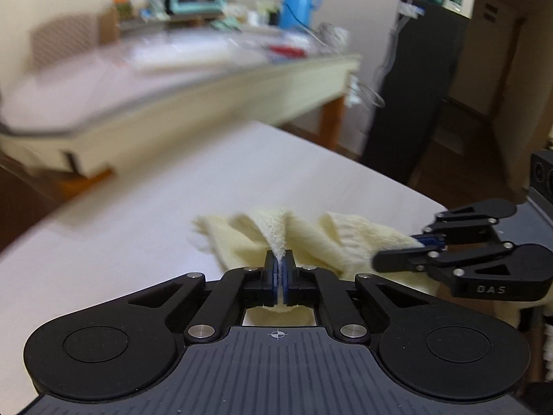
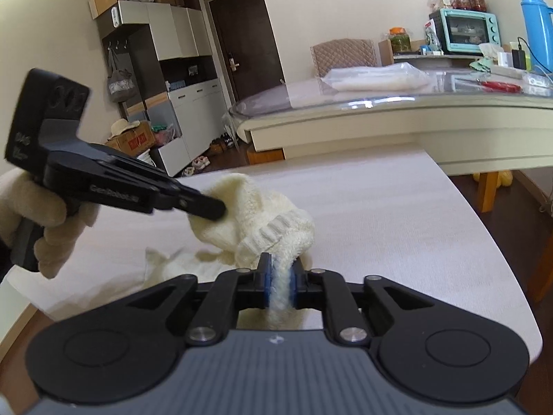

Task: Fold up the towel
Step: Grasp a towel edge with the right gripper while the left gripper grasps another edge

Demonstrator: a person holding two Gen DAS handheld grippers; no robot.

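A cream yellow towel (image 1: 325,238) lies bunched on the white table (image 1: 138,214). My left gripper (image 1: 280,264) is shut on a raised fold of it. My right gripper (image 2: 280,269) is shut on another thick edge of the towel (image 2: 262,214), which has a ribbed band. In the left wrist view the right gripper (image 1: 397,252) sits at the right, pinching the towel's far end. In the right wrist view the left gripper (image 2: 214,209) reaches in from the left, held by a gloved hand (image 2: 41,214). The towel sags between the two grips.
A second table (image 2: 397,117) with a glass top stands beyond, carrying a teal toaster oven (image 2: 465,31), a blue thermos (image 2: 537,24) and a plastic bag. A dark cabinet (image 1: 414,86) stands right of it. The white table's edge (image 2: 484,214) curves on the right.
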